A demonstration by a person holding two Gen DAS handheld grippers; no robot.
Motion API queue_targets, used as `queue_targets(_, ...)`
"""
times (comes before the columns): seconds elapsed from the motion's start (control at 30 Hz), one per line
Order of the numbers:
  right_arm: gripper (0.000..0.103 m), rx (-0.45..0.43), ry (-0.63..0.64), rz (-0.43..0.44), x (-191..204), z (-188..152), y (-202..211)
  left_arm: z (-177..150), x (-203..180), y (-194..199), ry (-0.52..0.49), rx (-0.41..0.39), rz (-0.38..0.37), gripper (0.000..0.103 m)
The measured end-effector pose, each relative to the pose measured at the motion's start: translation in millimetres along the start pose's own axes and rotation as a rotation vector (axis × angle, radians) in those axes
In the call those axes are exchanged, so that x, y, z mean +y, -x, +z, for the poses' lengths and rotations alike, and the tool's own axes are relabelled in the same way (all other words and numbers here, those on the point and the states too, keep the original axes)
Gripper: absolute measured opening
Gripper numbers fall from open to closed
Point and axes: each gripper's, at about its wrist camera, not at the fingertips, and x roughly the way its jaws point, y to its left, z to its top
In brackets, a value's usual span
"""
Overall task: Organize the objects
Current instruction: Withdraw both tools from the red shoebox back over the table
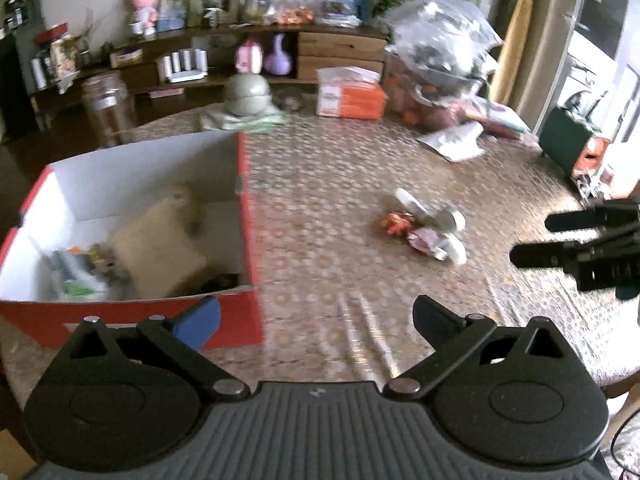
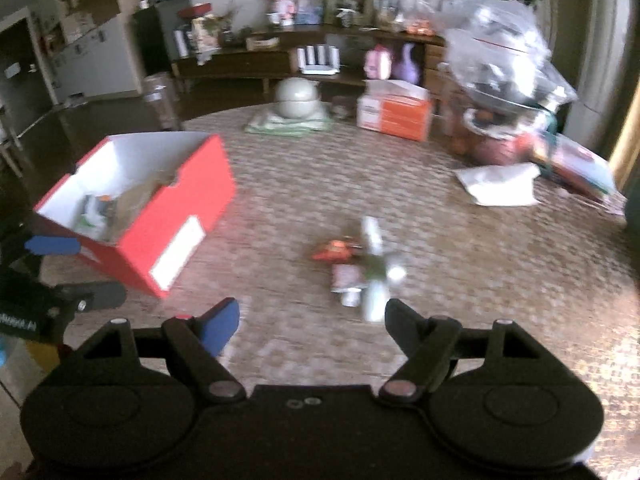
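Both grippers, left (image 1: 316, 316) and right (image 2: 312, 320), spread empty (box (image 1: 250, 216) part-filled); next, collect the wrapper cluster (image 2: 356, 268).

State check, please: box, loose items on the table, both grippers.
Red box: open, upright, partly filled.
Loose items: small pile on the table, outside the box, untouched.
Left gripper: open, empty, beside the box.
Right gripper: open, empty, just short of the pile.
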Motion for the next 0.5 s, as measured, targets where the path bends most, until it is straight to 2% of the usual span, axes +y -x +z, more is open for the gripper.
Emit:
queue_targets(0.23,0.080,0.021,-0.050,-0.054,-46,-3,-12,4,-43,-35,-0.045,0.026,-0.032,0.103)
queue_targets(0.5,0.080,0.037,-0.083,-0.049,-79,7,-38,19,-73,-77,-0.034,0.041,-0.064,0.103)
